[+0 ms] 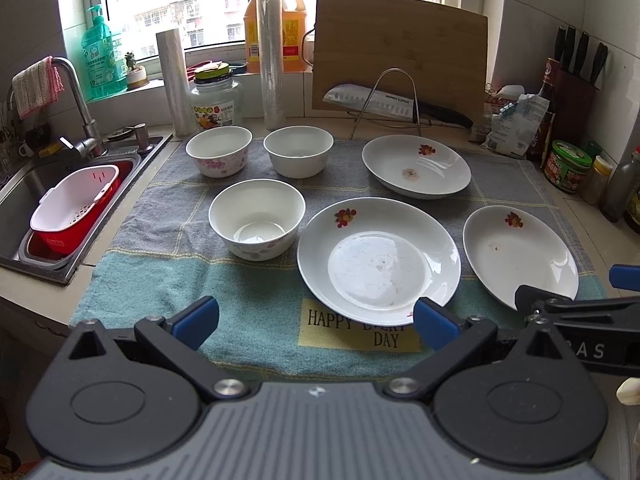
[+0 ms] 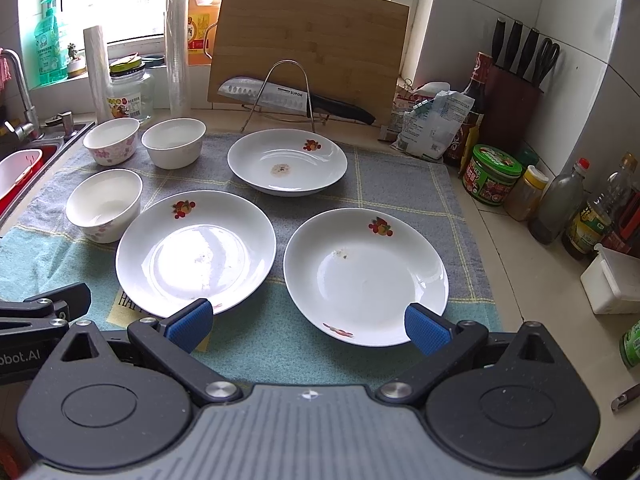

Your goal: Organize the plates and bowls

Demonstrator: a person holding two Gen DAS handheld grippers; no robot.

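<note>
Three white plates with fruit prints lie on a towel point(image 1: 160, 280): a far plate point(image 1: 416, 166) point(image 2: 287, 161), a near middle plate point(image 1: 378, 255) point(image 2: 196, 254) and a near right plate point(image 1: 520, 256) point(image 2: 366, 276). Three white bowls stand to the left: two at the back point(image 1: 219, 151) point(image 1: 298, 151) and one nearer point(image 1: 257, 218) point(image 2: 104, 204). My left gripper point(image 1: 316, 320) is open, low over the towel's front edge before the middle plate. My right gripper point(image 2: 308, 326) is open, its fingers straddling the near rim of the right plate.
A sink point(image 1: 24, 184) with a red and white basket point(image 1: 74, 208) lies to the left. A cutting board point(image 1: 400, 52), a knife on a wire rack point(image 1: 384, 104), bottles and jars point(image 2: 492, 174) and a knife block point(image 2: 516, 92) crowd the back and right.
</note>
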